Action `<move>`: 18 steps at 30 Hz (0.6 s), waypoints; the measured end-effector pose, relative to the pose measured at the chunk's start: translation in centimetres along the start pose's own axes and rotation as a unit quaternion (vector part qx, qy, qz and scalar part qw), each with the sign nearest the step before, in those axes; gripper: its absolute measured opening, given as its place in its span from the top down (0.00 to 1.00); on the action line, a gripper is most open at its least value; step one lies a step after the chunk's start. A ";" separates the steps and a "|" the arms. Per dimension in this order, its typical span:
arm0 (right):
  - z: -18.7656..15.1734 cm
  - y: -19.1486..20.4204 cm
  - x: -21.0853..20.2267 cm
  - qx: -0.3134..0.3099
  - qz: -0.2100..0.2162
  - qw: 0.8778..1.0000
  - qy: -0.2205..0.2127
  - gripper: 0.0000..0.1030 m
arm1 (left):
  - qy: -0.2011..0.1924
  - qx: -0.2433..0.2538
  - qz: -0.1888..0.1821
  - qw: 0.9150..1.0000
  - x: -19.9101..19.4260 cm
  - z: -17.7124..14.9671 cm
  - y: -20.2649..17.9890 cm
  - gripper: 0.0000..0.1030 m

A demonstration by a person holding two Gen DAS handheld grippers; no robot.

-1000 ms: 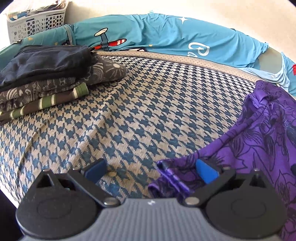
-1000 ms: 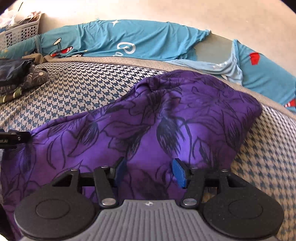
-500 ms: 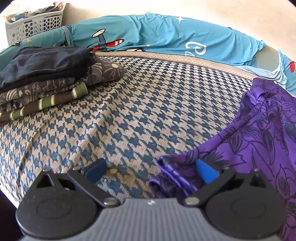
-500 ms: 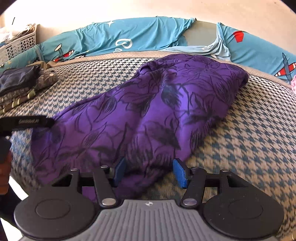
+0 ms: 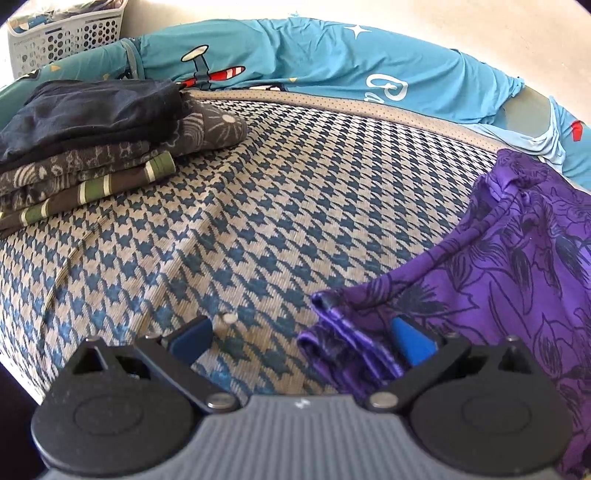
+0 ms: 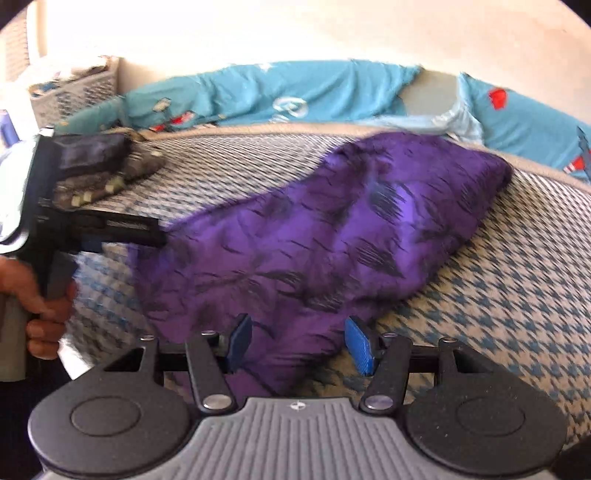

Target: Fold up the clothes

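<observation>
A purple garment with dark flower outlines (image 6: 332,229) lies crumpled on the houndstooth bed cover (image 5: 258,203). My left gripper (image 5: 301,338) stands wide open at the garment's left corner (image 5: 343,332). That bunched corner rests against its right pad, and the left pad is over bare cover. In the right wrist view, a hand (image 6: 37,299) holds that left gripper (image 6: 147,236) at the cloth's left edge. My right gripper (image 6: 300,343) is open at the near edge of the garment. Purple cloth lies between its blue pads (image 6: 360,345), which do not press on it.
A stack of folded dark and striped clothes (image 5: 92,147) sits at the far left of the bed. A white laundry basket (image 5: 62,33) stands behind it. Blue printed bedding (image 5: 332,66) runs along the wall. Bare cover lies right of the garment (image 6: 498,277).
My right gripper has drawn back from over the garment to its near edge, so the whole cloth and the left gripper now show. The left gripper has stayed put.
</observation>
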State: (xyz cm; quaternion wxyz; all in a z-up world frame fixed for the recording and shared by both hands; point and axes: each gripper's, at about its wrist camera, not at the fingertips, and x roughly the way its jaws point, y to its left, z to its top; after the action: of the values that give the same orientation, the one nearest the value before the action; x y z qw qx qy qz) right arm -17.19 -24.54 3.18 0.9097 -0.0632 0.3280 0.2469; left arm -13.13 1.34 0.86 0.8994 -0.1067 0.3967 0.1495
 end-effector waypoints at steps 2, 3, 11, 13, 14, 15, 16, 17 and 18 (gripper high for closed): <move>0.1 0.9 -0.1 -0.015 0.016 1.000 -0.004 0.46 | 0.005 -0.001 -0.007 1.000 -0.2 -0.1 0.0 0.00; 0.1 1.4 -0.1 -0.025 0.023 0.999 -0.005 0.46 | 0.008 -0.002 -0.011 1.000 -0.3 -0.2 0.0 0.00; 0.1 5.6 1.0 -0.120 0.062 0.991 -0.007 0.46 | 0.025 -0.013 -0.050 0.998 -0.8 -0.6 0.5 0.00; 0.0 6.3 1.4 -0.135 0.062 0.989 -0.005 0.46 | 0.031 -0.019 -0.068 0.997 -1.0 -0.6 0.7 0.00; 0.0 6.6 1.5 -0.142 0.061 0.988 -0.003 0.46 | 0.035 -0.022 -0.079 0.996 -1.1 -0.6 0.8 0.00; 0.0 7.0 1.7 -0.149 0.061 0.987 -0.002 0.46 | 0.039 -0.026 -0.089 0.995 -1.2 -0.6 0.8 0.00; 0.0 7.3 1.9 -0.156 0.060 0.986 -0.001 0.46 | 0.043 -0.029 -0.100 0.994 -1.3 -0.6 1.0 0.00; -0.1 7.6 2.1 -0.162 0.060 0.985 0.001 0.46 | 0.047 -0.032 -0.109 0.992 -1.3 -0.6 1.1 0.00; -0.1 7.8 2.2 -0.169 0.059 0.984 0.003 0.46 | 0.052 -0.035 -0.119 0.991 -1.4 -0.6 1.2 0.00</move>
State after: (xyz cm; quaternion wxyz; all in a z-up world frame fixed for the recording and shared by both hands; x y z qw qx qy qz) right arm -19.61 -16.85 2.08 0.8688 -0.1973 0.2874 0.3518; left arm -14.85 1.98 1.41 0.8849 -0.1920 0.4216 0.0492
